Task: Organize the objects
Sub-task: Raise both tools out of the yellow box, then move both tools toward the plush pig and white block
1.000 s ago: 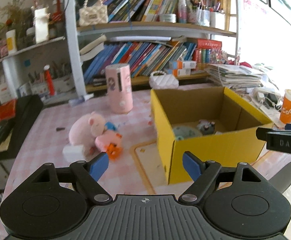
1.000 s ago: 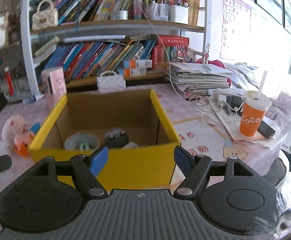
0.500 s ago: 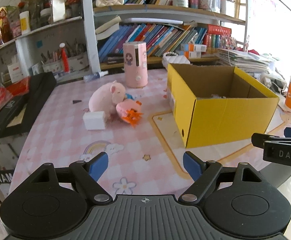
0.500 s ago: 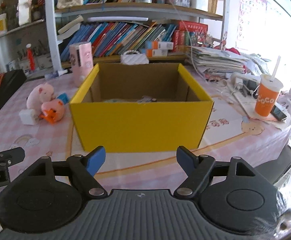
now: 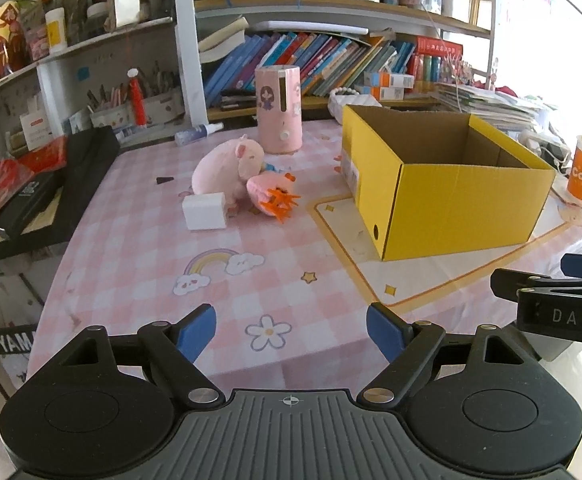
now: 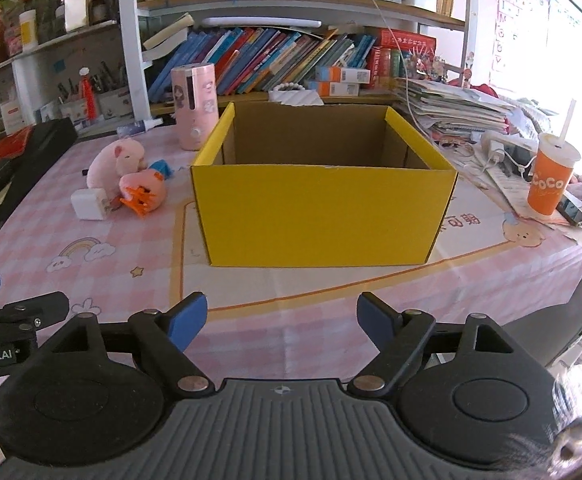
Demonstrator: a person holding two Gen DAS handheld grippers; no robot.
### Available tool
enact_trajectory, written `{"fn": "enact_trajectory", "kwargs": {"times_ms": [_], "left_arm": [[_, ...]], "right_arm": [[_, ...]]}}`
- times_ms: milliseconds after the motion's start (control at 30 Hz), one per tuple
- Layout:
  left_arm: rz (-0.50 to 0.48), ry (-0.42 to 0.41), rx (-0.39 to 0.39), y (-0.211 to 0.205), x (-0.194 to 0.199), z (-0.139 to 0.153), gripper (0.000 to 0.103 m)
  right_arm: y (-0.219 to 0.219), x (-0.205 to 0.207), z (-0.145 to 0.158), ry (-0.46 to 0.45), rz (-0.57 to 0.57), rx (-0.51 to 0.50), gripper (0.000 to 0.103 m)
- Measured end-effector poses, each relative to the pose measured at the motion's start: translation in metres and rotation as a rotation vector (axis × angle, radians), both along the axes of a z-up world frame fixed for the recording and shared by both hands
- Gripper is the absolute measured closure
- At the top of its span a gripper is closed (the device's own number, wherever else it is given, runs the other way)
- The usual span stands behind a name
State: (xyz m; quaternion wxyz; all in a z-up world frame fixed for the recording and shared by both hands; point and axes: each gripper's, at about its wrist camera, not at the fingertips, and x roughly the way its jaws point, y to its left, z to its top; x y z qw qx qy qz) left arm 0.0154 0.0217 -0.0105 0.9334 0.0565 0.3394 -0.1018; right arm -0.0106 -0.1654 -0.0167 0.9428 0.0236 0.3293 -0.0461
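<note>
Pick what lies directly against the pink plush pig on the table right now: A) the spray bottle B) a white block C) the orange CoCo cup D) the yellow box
B: the white block sits against the front of the pink plush pig, while the yellow box stands apart to its right and the cup and bottle are well clear of it.
</note>
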Motion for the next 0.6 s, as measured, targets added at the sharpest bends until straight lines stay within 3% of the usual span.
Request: {"fn": "enact_trajectory", "kwargs": {"times_ms": [600], "left_arm": [[0.032, 0.014, 0.014, 0.026, -0.016, -0.001, 0.018]], "right_arm": [[0.031, -0.009, -0.005, 0.025, 0.078, 0.017, 0.020]]}}
